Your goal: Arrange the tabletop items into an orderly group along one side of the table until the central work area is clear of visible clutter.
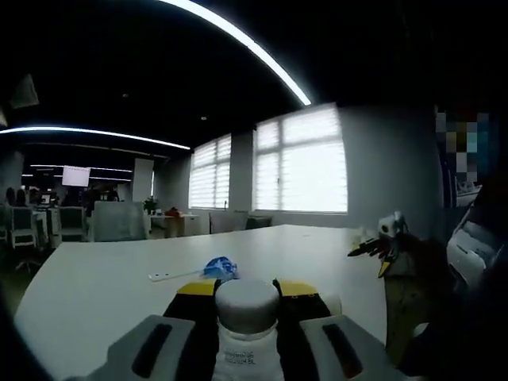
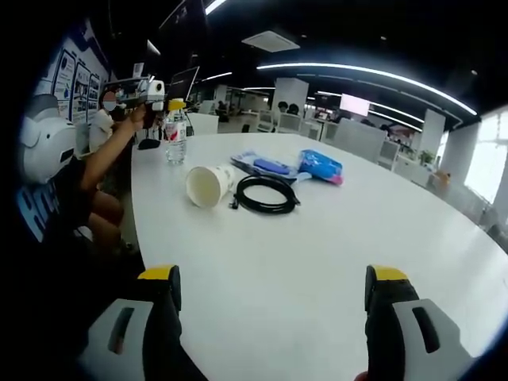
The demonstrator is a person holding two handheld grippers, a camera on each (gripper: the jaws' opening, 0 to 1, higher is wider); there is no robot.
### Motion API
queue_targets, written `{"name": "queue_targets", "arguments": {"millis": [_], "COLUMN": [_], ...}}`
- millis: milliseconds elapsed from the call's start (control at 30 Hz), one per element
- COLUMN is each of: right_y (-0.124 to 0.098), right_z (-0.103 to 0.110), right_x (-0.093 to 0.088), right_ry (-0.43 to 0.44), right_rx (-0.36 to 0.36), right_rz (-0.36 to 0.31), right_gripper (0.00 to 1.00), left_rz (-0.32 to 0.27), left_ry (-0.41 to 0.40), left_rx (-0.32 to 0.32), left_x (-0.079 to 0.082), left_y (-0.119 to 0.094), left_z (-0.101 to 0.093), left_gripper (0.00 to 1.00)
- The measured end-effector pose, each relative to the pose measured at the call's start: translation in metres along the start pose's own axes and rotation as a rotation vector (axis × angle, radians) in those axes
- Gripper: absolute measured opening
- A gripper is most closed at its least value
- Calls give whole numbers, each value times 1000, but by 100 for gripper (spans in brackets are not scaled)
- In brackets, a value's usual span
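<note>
Early going: left gripper point(image 1: 248, 317) has its fingers clamped on a white-capped bottle point(image 1: 247, 321) above the table point(image 1: 95, 294), right gripper point(image 2: 274, 298) gapes wide and empty, while paper cup point(image 2: 208, 186), black cable point(image 2: 266, 193), blue packets point(image 2: 320, 166) and water bottle point(image 2: 175, 133) lie loosely grouped, unsorted.

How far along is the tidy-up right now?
Early. In hand: the left gripper grips a white-capped bottle. The right gripper is open. Left: the tipped paper cup, black cable coil, blue packets and water bottle lie loosely spread on the table.
</note>
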State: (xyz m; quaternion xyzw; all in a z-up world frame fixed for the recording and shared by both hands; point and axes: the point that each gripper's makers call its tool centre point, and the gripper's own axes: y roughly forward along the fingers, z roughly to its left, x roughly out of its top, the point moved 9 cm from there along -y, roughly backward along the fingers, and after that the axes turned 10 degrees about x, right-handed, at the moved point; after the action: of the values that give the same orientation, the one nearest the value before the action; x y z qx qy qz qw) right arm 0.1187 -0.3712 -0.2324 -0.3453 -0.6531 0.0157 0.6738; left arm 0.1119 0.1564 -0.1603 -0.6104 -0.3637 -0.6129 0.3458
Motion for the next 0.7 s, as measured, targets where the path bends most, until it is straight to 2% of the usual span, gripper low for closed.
{"name": "queue_targets", "arguments": {"millis": [233,400,500,600,700], "right_y": [-3,-4,-4,-4,-3], "right_z": [1,0,0,-1,-2], "right_x": [0,-1,-2,-2,-1], "right_ry": [-1,3,4,5,3], "right_rx": [-4,-8,-6,-5,-4], "right_rz": [2,-2,-1,1,4], "right_gripper": [93,93,93,93,93], "left_rz": [-2,15,13,17,19], "left_ry": [6,51,45,2,10], "left_rx": [-41,-59,-86,-124,-137], "left_x": [13,22,24,27,29], "left_y": [11,25,32,42,50], "left_z": [7,12,18,28,32], "left_gripper": [23,23,23,23,23]}}
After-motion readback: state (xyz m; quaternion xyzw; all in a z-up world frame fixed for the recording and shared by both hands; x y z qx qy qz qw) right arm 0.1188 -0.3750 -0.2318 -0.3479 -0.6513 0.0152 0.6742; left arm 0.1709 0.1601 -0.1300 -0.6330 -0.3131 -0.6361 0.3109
